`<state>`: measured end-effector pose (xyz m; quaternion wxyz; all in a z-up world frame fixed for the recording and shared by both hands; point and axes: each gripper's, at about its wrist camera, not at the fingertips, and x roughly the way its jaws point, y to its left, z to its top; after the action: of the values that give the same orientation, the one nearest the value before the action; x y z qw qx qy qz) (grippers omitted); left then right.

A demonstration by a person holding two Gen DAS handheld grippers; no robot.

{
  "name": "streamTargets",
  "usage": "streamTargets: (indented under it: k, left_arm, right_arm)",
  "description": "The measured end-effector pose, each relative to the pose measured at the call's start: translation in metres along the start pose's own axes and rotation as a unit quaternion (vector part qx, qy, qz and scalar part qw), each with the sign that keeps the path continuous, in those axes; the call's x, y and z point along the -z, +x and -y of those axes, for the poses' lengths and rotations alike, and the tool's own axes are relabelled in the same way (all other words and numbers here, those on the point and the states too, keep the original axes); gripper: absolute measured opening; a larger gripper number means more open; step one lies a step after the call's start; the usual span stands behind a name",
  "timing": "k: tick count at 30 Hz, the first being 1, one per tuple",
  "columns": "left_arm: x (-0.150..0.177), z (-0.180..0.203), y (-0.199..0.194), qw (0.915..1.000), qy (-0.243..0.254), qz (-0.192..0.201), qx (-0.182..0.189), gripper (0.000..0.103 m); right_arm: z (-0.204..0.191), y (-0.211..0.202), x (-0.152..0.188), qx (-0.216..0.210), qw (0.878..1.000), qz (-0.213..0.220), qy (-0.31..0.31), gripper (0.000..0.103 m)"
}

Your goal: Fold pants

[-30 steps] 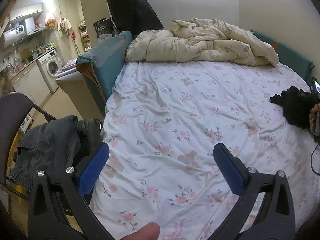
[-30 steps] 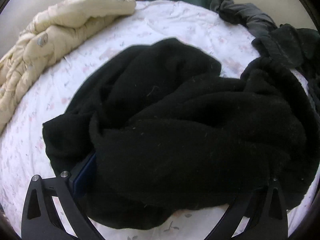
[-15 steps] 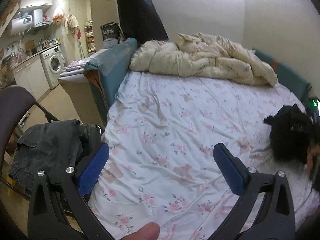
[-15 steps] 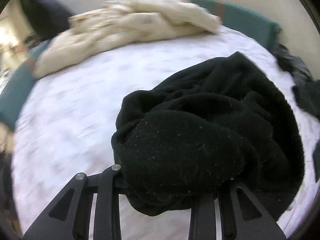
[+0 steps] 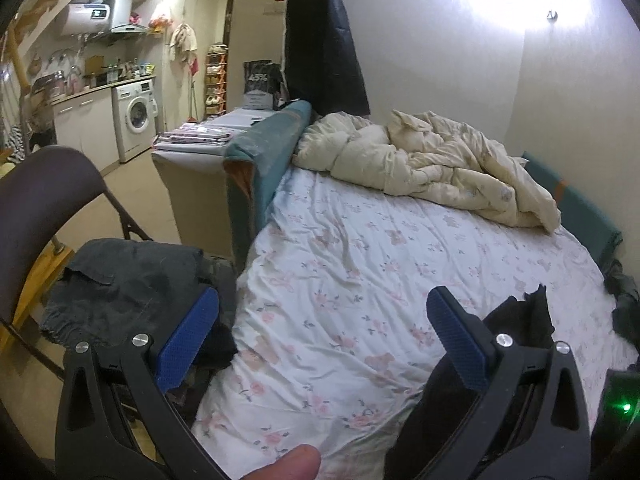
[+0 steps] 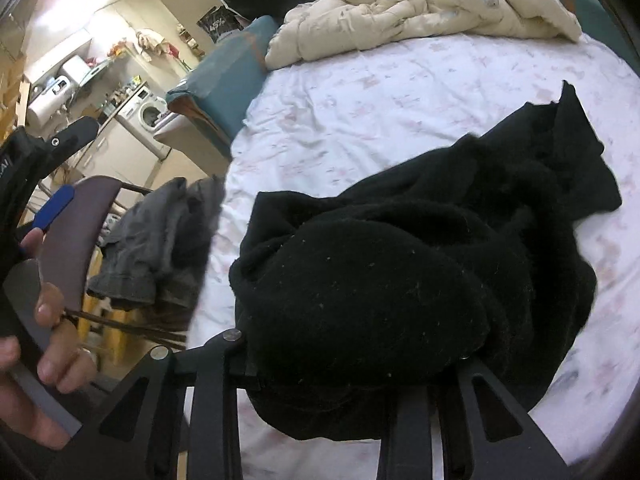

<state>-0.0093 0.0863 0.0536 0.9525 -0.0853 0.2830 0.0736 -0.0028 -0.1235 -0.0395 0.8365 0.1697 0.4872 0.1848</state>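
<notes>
Pants: your black pants point(image 6: 400, 264) hang bunched from the right hand-held gripper point(image 6: 352, 364), draping over the floral bed point(image 6: 360, 112).
Right hand-held gripper: clenched on them.
Left hand-held gripper point(image 5: 320, 336): released, holding nothing, left of the pants.

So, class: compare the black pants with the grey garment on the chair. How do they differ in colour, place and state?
The black pants are black and fleecy; the grey garment is faded dark grey. The black pants are bunched in the right gripper over the bed; the grey garment lies draped on the chair beside it, with the open left gripper clear of it. Both are crumpled, unfolded.
</notes>
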Motion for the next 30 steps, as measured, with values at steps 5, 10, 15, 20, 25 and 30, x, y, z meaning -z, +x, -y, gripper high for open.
streamTargets:
  k: [5, 10, 15, 20, 25, 30]
  left_arm:
    - [-0.002, -0.02, 0.007, 0.9996, -0.018, -0.01, -0.021, 0.103]
    - [0.009, -0.023, 0.02, 0.9973, -0.026, -0.061, 0.032, 0.103]
    - [0.02, -0.013, 0.028, 0.9948, -0.018, -0.09, 0.045, 0.103]
    - [0.035, -0.01, 0.034, 0.9879, -0.029, -0.133, 0.074, 0.103]
    - [0.066, 0.011, 0.042, 0.9778, -0.006, -0.192, 0.085, 0.103]
    - [0.1, 0.045, 0.028, 0.9719, 0.024, -0.213, 0.097, 0.101]
  right_arm:
    - [0.024, 0.054, -0.004, -0.026, 0.992, -0.099, 0.074, 0.058]
    - [0.019, 0.025, -0.007, -0.035, 0.994, -0.09, 0.056, 0.083]
    - [0.014, -0.036, -0.026, -0.016, 1.0, -0.019, -0.009, 0.088]
    - [0.055, -0.08, -0.026, 0.016, 0.999, 0.031, 0.001, 0.093]
    - [0.11, -0.088, 0.002, 0.032, 0.996, 0.06, 0.057, 0.093]
    - [0.15, -0.089, 0.015, 0.047, 0.986, 0.081, 0.14, 0.093]
